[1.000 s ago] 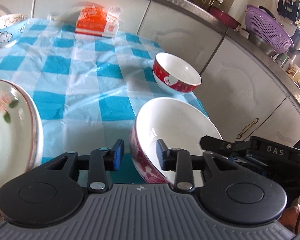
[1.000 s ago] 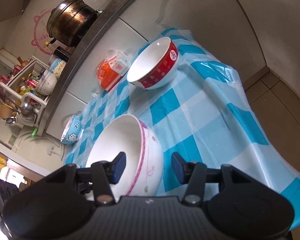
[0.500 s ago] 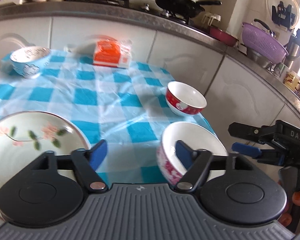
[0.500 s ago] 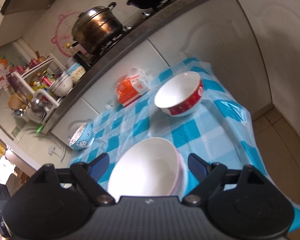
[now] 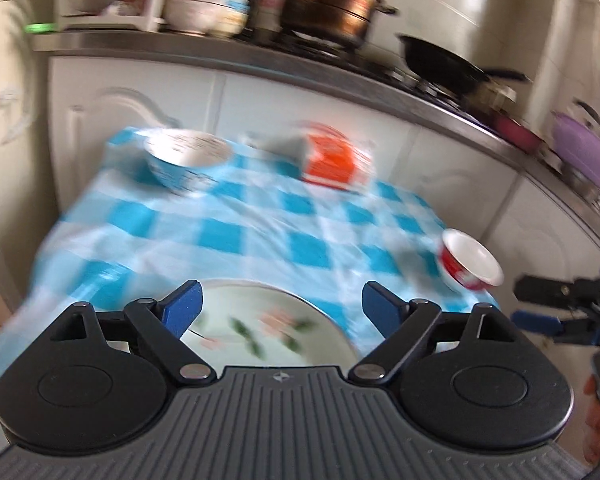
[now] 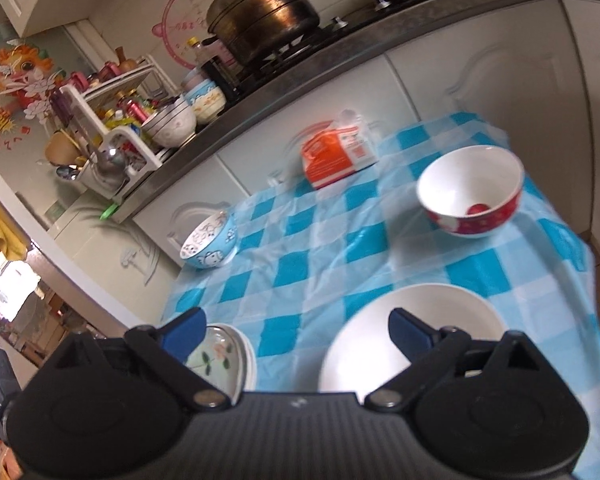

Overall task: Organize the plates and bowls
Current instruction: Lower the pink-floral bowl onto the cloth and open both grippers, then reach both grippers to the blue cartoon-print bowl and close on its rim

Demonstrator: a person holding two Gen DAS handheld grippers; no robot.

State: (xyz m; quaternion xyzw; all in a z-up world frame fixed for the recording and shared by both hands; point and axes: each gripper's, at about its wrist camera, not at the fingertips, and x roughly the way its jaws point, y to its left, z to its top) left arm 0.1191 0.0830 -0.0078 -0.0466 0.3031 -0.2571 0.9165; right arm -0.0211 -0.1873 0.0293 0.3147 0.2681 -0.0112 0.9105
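Observation:
My left gripper (image 5: pixel 282 306) hangs over a floral plate (image 5: pixel 268 334) at the table's near edge, its jaws opening wide with nothing between them. My right gripper (image 6: pixel 296 328) is also opening and holds nothing. Under its right finger stands a large white bowl (image 6: pixel 412 344), and the floral plate (image 6: pixel 220 356) lies under its left finger. A red bowl (image 6: pixel 472 196) stands at the right edge, and a blue cartoon bowl (image 6: pixel 210 244) at the far left corner. The left wrist view is blurred; it shows the blue bowl (image 5: pixel 188 160), the red bowl (image 5: pixel 472 264) and my right gripper (image 5: pixel 520 300).
An orange packet (image 6: pixel 336 152) lies at the back of the blue-checked tablecloth (image 6: pixel 300 248). White cabinets stand close behind the table. On the counter above are a large pot (image 6: pixel 264 4), a black pan (image 5: pixel 440 64) and a dish rack (image 6: pixel 112 136). A person's hand (image 5: pixel 596 432) shows low right.
Both grippers let go of the large bowl's rim, spread wide and drew back and up. The left one swung left, over the floral plate.

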